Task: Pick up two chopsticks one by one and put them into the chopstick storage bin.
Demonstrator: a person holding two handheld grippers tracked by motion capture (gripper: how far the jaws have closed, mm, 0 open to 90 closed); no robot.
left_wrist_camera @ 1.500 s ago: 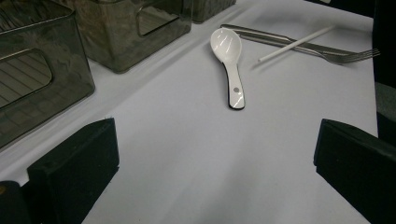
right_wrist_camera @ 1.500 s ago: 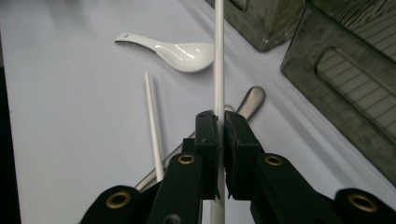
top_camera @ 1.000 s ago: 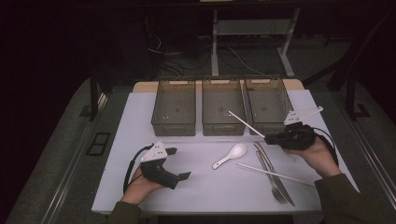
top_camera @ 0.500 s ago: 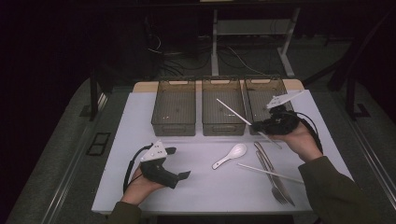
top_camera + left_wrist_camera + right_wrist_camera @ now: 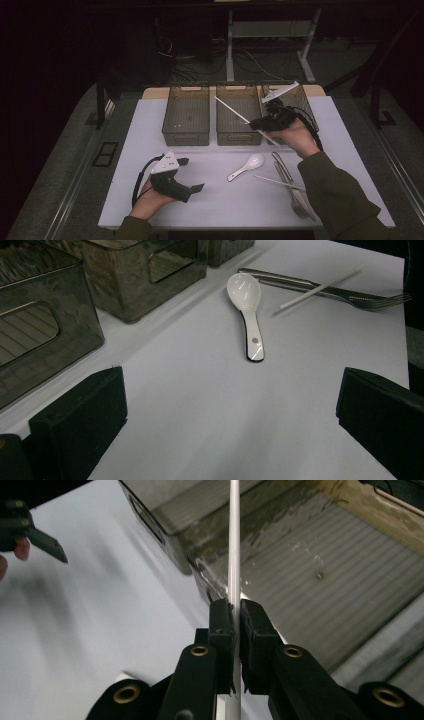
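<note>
My right gripper (image 5: 260, 123) is shut on a white chopstick (image 5: 232, 111), held above the middle bin (image 5: 238, 138). In the right gripper view the chopstick (image 5: 233, 545) runs straight up from between the pressed jaws of that gripper (image 5: 234, 611), over the bin's ribbed floor. A second white chopstick (image 5: 274, 181) lies on the white mat by two forks (image 5: 285, 170), and shows again as the chopstick (image 5: 320, 287) across the forks (image 5: 320, 287). A white spoon (image 5: 247, 166) lies mid-table; the spoon (image 5: 247, 305) lies ahead of my left gripper (image 5: 230, 405). My left gripper (image 5: 192, 175) rests open on the mat.
Three smoky clear bins stand in a row at the back: the left bin (image 5: 186, 135), the middle one and the right bin (image 5: 300, 100). The white mat (image 5: 220, 200) has bare room in front. The left hand's gripper (image 5: 30, 530) shows far off in the right gripper view.
My right gripper has carried the chopstick left and away from me, from the table's right side to above the middle bin. The left gripper has stayed put.
</note>
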